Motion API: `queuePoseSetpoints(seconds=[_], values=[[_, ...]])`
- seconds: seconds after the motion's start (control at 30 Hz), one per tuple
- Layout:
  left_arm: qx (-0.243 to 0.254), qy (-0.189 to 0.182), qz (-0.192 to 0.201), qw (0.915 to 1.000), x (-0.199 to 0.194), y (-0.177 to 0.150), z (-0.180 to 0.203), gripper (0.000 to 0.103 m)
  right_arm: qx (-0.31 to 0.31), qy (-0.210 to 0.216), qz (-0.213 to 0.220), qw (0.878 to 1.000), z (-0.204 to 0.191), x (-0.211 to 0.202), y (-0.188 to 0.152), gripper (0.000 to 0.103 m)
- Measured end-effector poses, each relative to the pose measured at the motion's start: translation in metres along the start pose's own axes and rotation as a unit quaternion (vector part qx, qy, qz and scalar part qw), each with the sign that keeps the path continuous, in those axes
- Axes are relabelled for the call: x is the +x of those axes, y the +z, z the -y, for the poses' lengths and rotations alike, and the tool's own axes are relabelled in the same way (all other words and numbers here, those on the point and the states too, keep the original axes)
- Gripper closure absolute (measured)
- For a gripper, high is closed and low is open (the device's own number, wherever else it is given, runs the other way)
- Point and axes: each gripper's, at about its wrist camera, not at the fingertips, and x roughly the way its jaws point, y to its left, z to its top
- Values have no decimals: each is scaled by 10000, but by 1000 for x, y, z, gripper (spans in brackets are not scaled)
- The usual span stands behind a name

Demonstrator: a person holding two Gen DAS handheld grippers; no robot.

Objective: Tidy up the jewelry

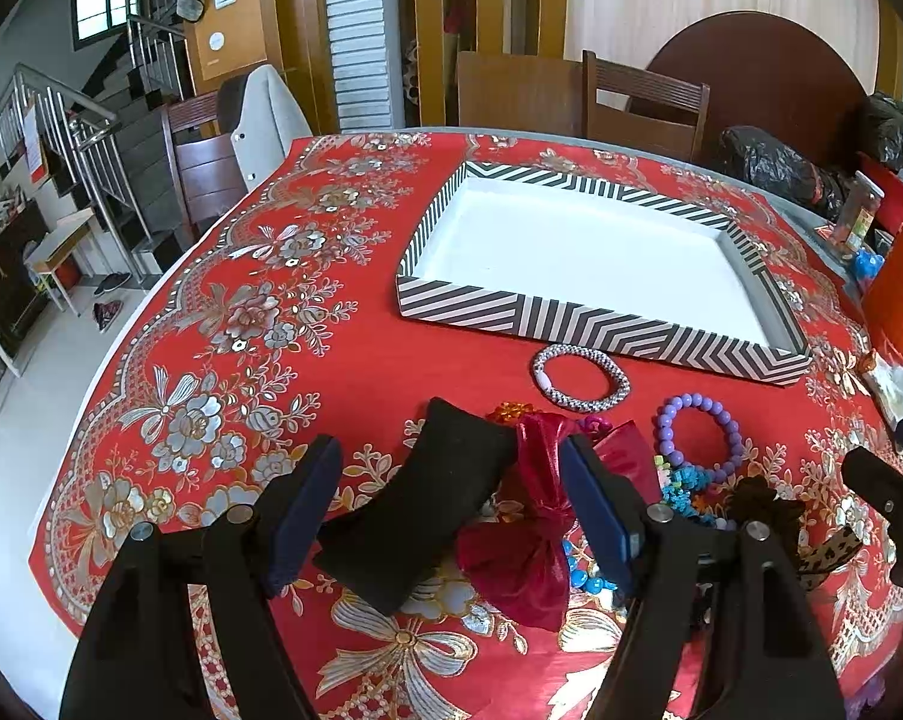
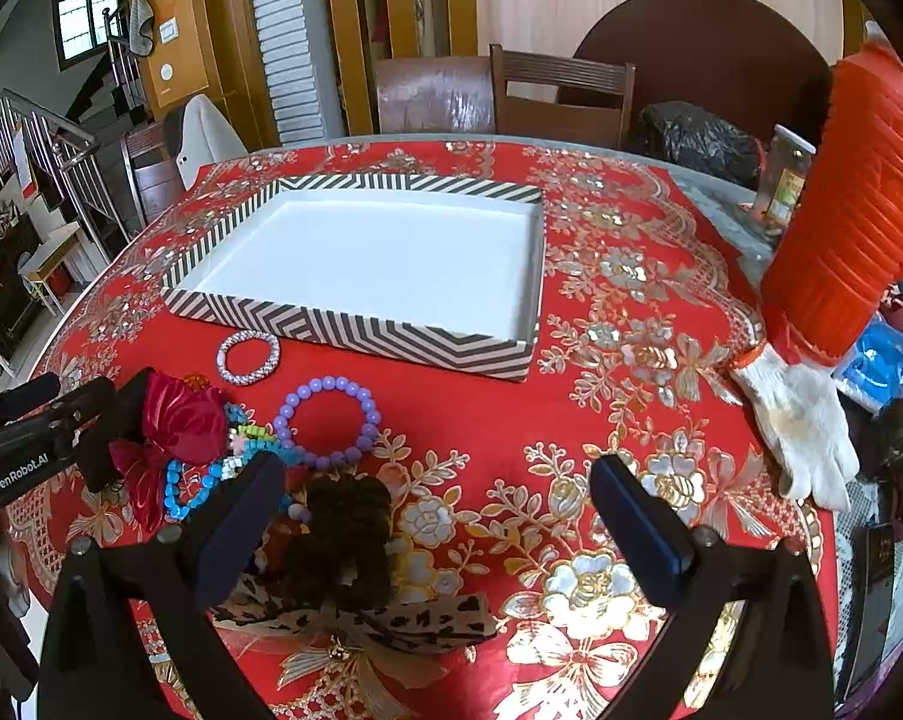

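A striped box (image 1: 571, 318) (image 2: 355, 330) with a white inside lies empty on the red floral tablecloth. In front of it lie a white beaded bracelet (image 1: 580, 381) (image 2: 248, 357), a purple bead bracelet (image 1: 700, 438) (image 2: 328, 420), a red satin pouch (image 1: 529, 540) (image 2: 178, 420), a black velvet cushion (image 1: 433, 504), blue beads (image 2: 181, 495), a dark scrunchie (image 2: 346, 534) and a leopard bow (image 2: 391, 621). My left gripper (image 1: 457, 510) is open, its fingers either side of the cushion and pouch. My right gripper (image 2: 439, 531) is open over the cloth, right of the scrunchie.
A white work glove (image 2: 802, 420) and an orange lantern-like object (image 2: 853, 222) sit at the right table edge, with black bags (image 2: 691, 138) behind. Wooden chairs (image 1: 643, 102) stand beyond the table; stairs (image 1: 91, 138) lie at the left.
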Motion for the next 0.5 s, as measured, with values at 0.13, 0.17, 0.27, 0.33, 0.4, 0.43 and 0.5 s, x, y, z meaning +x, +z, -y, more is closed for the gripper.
queuePoseSetpoints(seconds=[0.13,0.17,0.27,0.33,0.4,0.43,0.5], values=[[-13,0,1,10000,0,0,0,40,-10,-1,6,10000,0,0,0,0],[-16,1,4,10000,0,0,0,40,-10,5,4,10000,0,0,1,0],[-20,-15,-16,10000,1,0,-1,40,-12,6,-3,10000,-1,1,1,0],[-19,-14,-18,10000,2,0,-1,40,-9,9,-5,10000,0,1,1,0],[-21,-24,-32,10000,2,-1,-2,40,-5,8,-8,10000,-1,1,1,0],[-22,-24,-38,10000,2,-1,-2,40,-4,8,-16,10000,-1,2,2,0],[-28,-24,-52,10000,4,-1,-2,40,-2,7,-33,10000,-1,3,2,0]])
